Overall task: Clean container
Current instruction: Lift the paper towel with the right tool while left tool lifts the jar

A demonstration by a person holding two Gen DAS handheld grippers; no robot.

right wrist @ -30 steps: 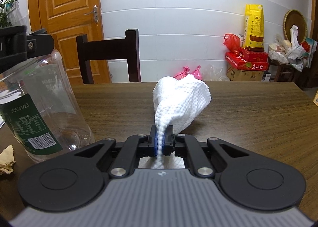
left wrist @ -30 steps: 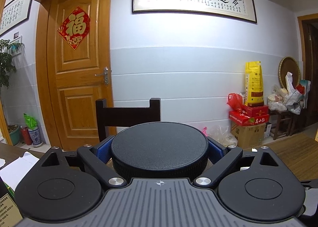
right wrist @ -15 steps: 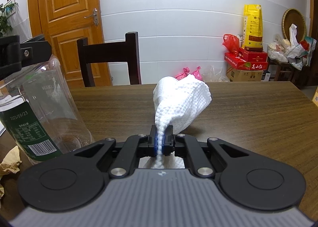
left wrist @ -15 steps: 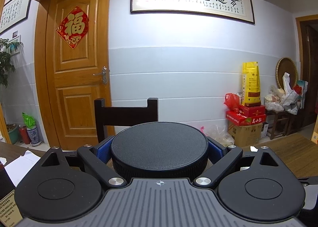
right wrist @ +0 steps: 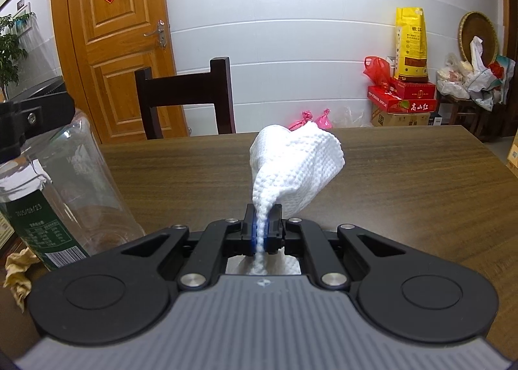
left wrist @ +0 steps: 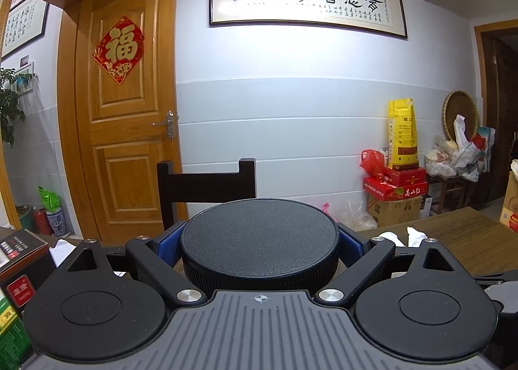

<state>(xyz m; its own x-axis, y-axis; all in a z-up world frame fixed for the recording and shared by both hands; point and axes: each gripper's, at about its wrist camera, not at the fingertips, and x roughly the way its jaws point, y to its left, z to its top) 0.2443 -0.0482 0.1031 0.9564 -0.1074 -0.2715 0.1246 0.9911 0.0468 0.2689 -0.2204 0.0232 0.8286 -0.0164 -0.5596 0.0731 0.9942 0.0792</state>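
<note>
With the left claw (left wrist: 259,240) clamped on the clear plastic jar's (right wrist: 61,182) black round lid (left wrist: 259,240), the white waffle-textured cloth (right wrist: 298,169) pinched in the right claw (right wrist: 262,227) should be pressed against the jar wall.

Hiding nearly all of the clear container (right wrist: 64,188) beneath its black lid (left wrist: 260,234) in the left wrist view; being cut off at the left edge in the right wrist view, with label print too small to read. Losing the lower end of the white cloth (right wrist: 296,166) behind the right gripper (right wrist: 261,227). Showing only the chair (right wrist: 186,95) back above the table (right wrist: 404,182).
</note>
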